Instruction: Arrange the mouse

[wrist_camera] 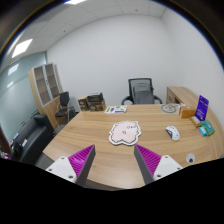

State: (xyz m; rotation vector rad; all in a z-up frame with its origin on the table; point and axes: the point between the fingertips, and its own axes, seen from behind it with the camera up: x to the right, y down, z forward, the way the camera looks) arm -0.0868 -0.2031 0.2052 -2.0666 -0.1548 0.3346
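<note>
A white computer mouse [173,132] lies on the wooden table [100,142], beyond my right finger and to the right of a white irregular mouse mat with a printed figure [125,131]. My gripper [112,160] is open and empty, held above the table's near part. Its purple pads [75,159] stand wide apart, with bare tabletop between them. The mat lies just ahead of the fingers, between their lines.
A teal box [205,129] and a purple upright card [202,107] stand at the table's right end. A small white object [191,158] lies near the right finger. Black office chairs [142,92] stand behind the table, another [33,140] at the left. Wooden cabinets [45,92] line the wall.
</note>
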